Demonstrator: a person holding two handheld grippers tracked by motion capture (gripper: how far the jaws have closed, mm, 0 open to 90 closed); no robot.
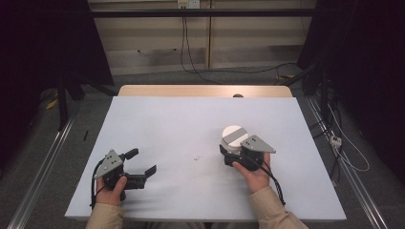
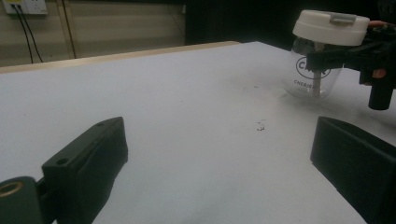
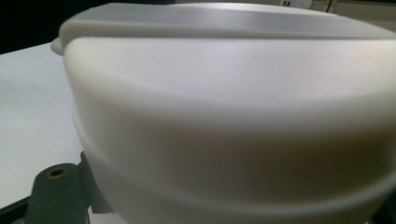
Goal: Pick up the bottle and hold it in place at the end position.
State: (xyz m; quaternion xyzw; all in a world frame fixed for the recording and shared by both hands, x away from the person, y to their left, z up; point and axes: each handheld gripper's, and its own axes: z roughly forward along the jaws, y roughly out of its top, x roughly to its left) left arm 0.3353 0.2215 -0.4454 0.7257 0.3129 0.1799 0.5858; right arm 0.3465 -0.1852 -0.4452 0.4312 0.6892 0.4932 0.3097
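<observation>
- A white table [image 1: 191, 124] stands on a grey floor, with dark curtains at both sides and a pale wall with cables behind it.
- A clear glass jar [image 2: 312, 77] with a white lid [image 1: 233, 135] stands upright on the right half of the table, in front of the person's right hand.
- Black letters are printed on the glass, but they are partly hidden.
- The right gripper [image 1: 232, 155] is at the near side of the jar; its jaws are closed on the jar just below the lid, as the left gripper view shows.
- In the right gripper view the white lid [image 3: 233, 116] is very close.
- The left gripper [image 1: 142, 162] rests on the left part of the table, well apart from the jar.
- Its jaws are spread wide, with nothing between them.
- A small dark mark [image 2: 260, 125] is on the table between the two grippers.
</observation>
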